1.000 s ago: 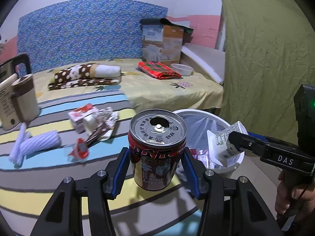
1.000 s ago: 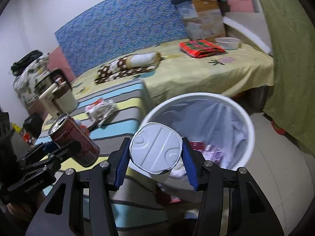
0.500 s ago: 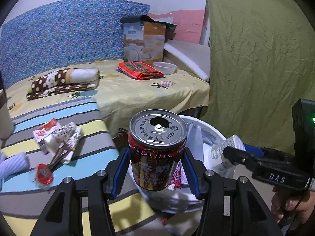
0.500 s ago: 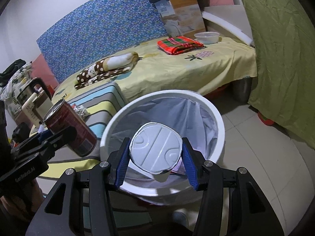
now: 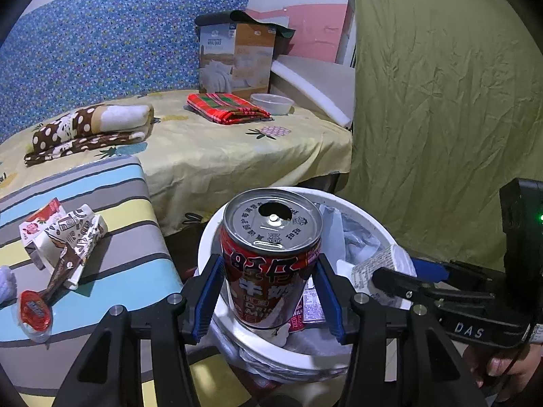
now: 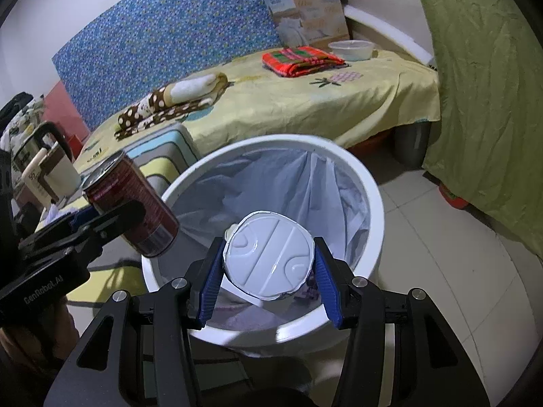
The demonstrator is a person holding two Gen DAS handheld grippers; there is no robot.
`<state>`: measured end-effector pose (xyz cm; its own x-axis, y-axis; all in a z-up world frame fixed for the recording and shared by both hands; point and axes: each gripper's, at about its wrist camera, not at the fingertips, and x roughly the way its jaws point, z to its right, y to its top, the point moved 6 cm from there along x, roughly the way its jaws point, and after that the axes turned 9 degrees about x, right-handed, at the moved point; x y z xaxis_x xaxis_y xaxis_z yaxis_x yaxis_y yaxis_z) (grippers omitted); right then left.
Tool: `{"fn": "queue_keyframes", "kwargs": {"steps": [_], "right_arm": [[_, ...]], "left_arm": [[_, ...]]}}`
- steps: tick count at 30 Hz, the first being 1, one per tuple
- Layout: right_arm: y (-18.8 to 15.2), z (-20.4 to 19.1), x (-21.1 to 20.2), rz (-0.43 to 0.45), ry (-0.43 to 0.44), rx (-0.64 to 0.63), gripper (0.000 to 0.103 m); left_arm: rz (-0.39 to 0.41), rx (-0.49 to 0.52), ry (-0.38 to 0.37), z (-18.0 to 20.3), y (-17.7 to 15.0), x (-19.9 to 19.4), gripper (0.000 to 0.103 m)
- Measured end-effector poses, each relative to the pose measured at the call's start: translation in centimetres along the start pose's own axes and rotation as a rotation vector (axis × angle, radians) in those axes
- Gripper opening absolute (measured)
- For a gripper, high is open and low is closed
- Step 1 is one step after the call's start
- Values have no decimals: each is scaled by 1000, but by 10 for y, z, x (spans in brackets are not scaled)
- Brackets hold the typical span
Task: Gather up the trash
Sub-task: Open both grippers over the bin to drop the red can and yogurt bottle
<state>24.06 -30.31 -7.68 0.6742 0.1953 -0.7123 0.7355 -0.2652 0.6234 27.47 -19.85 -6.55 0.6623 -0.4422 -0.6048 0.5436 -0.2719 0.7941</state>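
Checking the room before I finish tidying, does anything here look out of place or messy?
Yes. Crumpled wrappers and a red sachet still lie loose on the striped cushion beside the white bin. Nothing looks spilled or broken.

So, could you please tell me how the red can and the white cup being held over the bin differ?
The red can is metal with an open top hole; the white cup has its foil lid on. The can sits in the left gripper, the cup in the right gripper. Both are clamped between blue jaws over the white bin.
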Motion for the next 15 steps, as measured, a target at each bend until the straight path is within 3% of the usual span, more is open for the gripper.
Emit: {"fn": "queue_keyframes", "kwargs": {"steps": [15], "right_arm": [[-2, 1, -2, -11, -13, -1, 53]], "left_arm": [[31, -3, 2, -2, 0, -9, 54]]}}
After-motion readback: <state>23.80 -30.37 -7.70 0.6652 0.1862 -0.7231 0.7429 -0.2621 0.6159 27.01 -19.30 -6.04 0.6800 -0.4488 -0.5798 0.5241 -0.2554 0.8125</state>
